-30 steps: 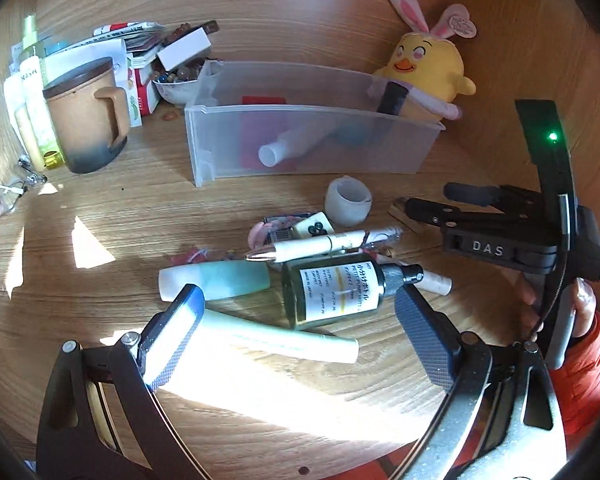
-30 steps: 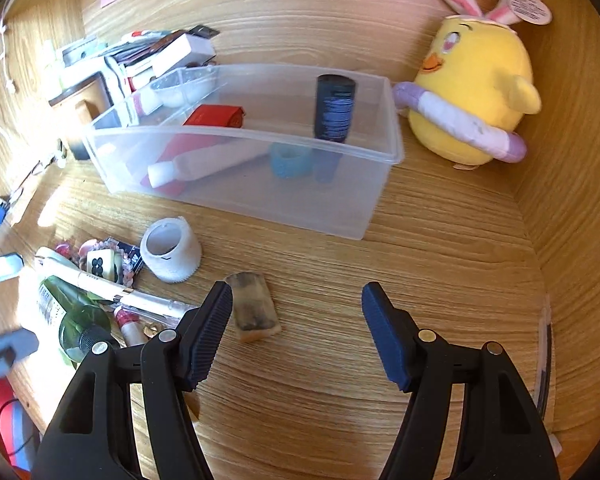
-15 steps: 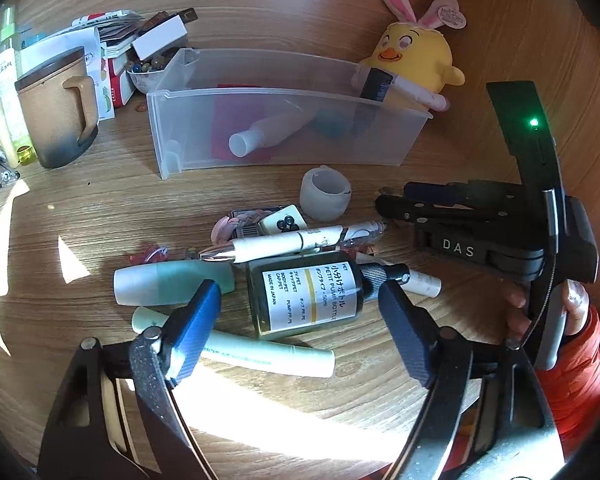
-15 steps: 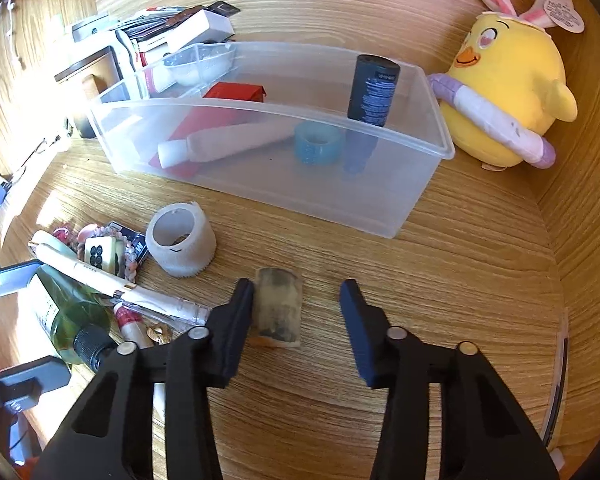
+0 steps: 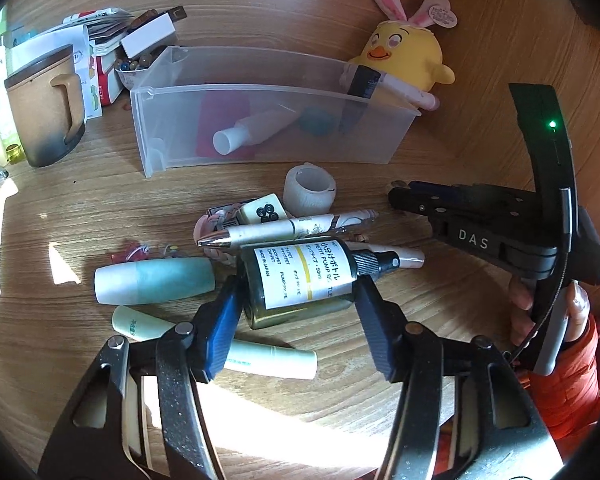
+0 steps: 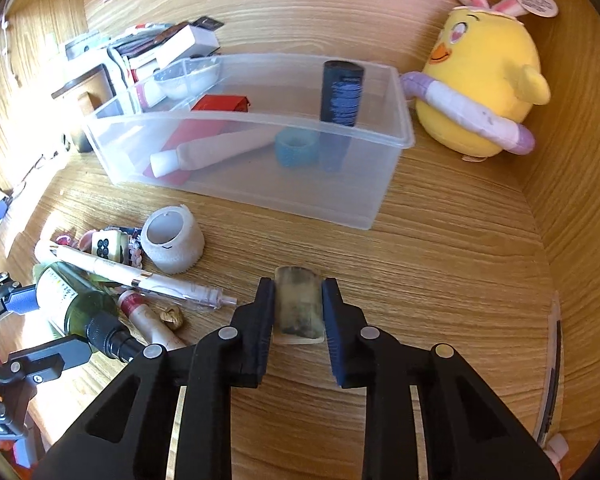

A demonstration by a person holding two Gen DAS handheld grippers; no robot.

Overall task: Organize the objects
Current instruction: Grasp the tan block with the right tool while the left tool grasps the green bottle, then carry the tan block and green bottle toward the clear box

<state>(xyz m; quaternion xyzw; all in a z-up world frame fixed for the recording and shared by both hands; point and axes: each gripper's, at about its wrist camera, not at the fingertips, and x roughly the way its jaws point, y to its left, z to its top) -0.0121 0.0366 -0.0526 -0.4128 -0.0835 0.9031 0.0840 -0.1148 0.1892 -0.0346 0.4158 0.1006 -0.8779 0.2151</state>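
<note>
Sunlit wooden desk (image 6: 440, 248) — clear bin (image 6: 384, 196), clutter.

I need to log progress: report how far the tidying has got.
Done: the bin already holds a tube, dark canister, blue roll and red packet. In hand: left gripper brackets the green bottle; right gripper closes on the small block. Left: pen, white roll, teal tubes, trinkets.

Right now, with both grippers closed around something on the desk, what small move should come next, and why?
Probably lift the right gripper a little: it appears shut on the small translucent block, which lies flat on the desk, and the clear bin sits just beyond. The left gripper also grips the green pump bottle.
</note>
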